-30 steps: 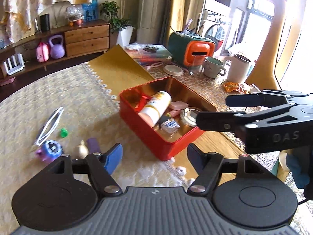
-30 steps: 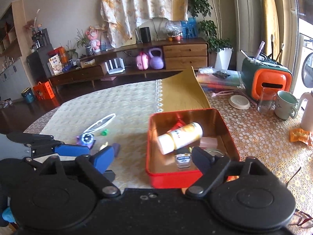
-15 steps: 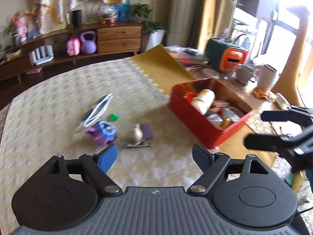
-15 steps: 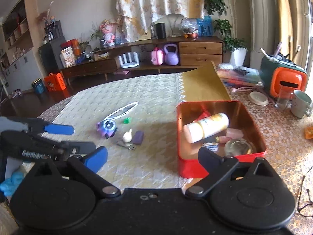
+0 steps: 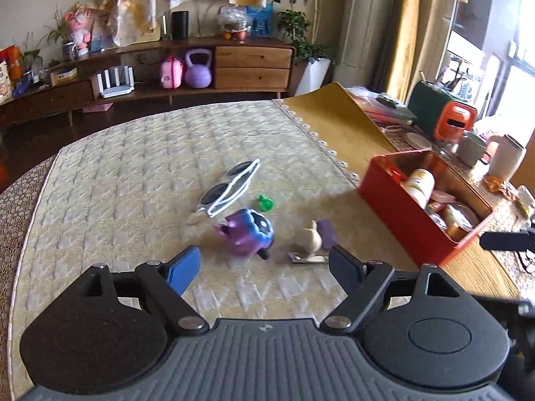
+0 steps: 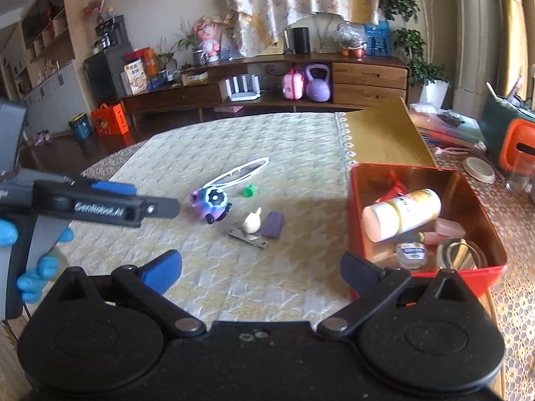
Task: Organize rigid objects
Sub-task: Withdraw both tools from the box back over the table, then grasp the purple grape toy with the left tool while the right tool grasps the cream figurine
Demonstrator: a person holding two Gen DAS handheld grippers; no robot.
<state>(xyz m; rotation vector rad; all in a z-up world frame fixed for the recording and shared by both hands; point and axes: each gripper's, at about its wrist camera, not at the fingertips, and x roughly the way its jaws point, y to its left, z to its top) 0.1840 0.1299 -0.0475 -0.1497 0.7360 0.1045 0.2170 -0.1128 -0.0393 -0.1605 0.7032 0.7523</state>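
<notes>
Left gripper [image 5: 264,269], seen from its own wrist camera: jaws spread wide, nothing between them, hovering above the cream quilted tablecloth [image 5: 133,183] and aimed down at the loose clutter. A blue-gloved hand [image 6: 36,267] carries it, visible at the left edge of the right wrist view.

Loose items on the cloth, left to right:
- White-framed sunglasses [image 5: 230,185], folded, lying flat. Light, thin, lenses prone to scratching; best taken across the bridge or a stout part of the frame, with little force.
- Purple-and-blue plastic toy with a round dial face [image 5: 249,230], directly ahead of the left gripper. Looks hard, light, lumpy; the body would fit between the pads, though rounded sides may slip.
- Small green plastic piece [image 5: 265,204], just beyond the toy. Tiny, likely to skid off when pinched.
- Cream bulb-shaped figure [image 5: 307,239], touching or just beside a small purple block [image 5: 326,230]. Both look stiff and light.
- Flat metal clip-like piece [image 5: 307,260], in front of the figure; too blurred to name. Low profile, hard to get pads under.

Red rectangular metal tin [image 5: 411,230], to the right, well apart from the clutter, already holding a white-and-yellow bottle [image 6: 401,214] and several small jars.

Right gripper [image 6: 260,270]: jaws fully apart and empty, near the tin's front left corner.
</notes>
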